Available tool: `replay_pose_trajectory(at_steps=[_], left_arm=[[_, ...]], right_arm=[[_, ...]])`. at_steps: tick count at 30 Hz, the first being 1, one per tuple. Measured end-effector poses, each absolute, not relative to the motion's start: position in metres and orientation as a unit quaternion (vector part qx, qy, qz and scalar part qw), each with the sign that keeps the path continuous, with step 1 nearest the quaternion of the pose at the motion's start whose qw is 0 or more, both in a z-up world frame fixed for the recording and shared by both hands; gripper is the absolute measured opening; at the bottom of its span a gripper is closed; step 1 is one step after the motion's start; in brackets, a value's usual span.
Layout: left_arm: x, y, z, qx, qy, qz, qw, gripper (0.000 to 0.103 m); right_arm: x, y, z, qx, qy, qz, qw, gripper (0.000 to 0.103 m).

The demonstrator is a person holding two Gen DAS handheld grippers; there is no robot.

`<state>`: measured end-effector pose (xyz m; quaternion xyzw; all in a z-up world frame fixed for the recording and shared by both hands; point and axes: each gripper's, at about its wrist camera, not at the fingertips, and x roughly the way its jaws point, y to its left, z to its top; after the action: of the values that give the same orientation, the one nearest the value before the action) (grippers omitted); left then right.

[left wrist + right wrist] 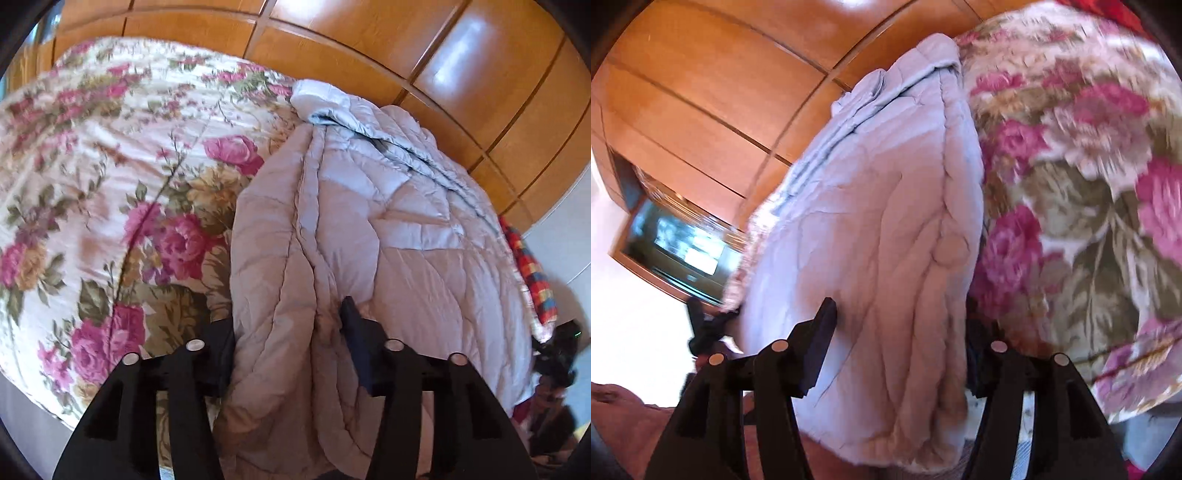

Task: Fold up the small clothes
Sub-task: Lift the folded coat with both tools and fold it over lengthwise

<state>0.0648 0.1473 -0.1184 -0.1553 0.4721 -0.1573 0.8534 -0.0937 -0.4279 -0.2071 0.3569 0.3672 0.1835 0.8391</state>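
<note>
While the puffy grey jacket [354, 236] lies folded on the bed, its near edge sits between the fingers of both tools. From the left tool [288, 332] the jacket runs up toward 12 o'clock, and one black finger [354, 332] presses into its padding, so this tool is holding the jacket. The right tool [901, 332] has the jacket's thick edge filling its gap too; I cannot tell if it squeezes. A flowery bedcover [110, 184] lies under the jacket, at 9 o'clock in the left view. Wooden cupboard doors [480, 92] stand behind at 1 o'clock.
</note>
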Motion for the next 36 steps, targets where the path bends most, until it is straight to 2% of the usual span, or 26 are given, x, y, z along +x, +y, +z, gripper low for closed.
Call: replay_pose_trajectory(at_steps=[3,5,9,13,15,17,24,28,36], left_arm=[[0.065,0.148,-0.119,-0.172,0.477,-0.164,0.846,0.052],[0.064,0.142,-0.117,-0.163,0.481,-0.173,0.844,0.052],[0.059,0.132,-0.114,-0.136,0.485,-0.186,0.844,0.052],[0.058,0.137,-0.118,-0.148,0.490,-0.190,0.838,0.051],[0.056,0.136,-0.116,-0.140,0.492,-0.183,0.840,0.027],[0.055,0.139,-0.114,-0.161,0.491,-0.191,0.834,0.019],[0.049,0.159,-0.092,-0.276,0.465,-0.236,0.808,0.012],[0.036,0.164,-0.076,-0.301,0.455,-0.255,0.799,0.012],[-0.028,0.194,-0.042,-0.393,0.426,-0.300,0.758,0.010]], right_arm=[[-0.093,-0.430,-0.214,0.383,0.361,0.190,0.829,0.051],[-0.090,-0.429,-0.216,0.393,0.358,0.192,0.825,0.042],[-0.082,-0.420,-0.213,0.379,0.362,0.194,0.830,0.039],[-0.081,-0.417,-0.212,0.370,0.364,0.186,0.834,0.028],[-0.082,-0.420,-0.213,0.376,0.364,0.189,0.831,0.022],[-0.083,-0.421,-0.209,0.380,0.358,0.197,0.830,0.016],[-0.091,-0.430,-0.170,0.386,0.304,0.227,0.841,0.014],[-0.100,-0.435,-0.155,0.401,0.292,0.240,0.834,0.014],[-0.157,-0.450,-0.134,0.460,0.243,0.288,0.804,0.013]])
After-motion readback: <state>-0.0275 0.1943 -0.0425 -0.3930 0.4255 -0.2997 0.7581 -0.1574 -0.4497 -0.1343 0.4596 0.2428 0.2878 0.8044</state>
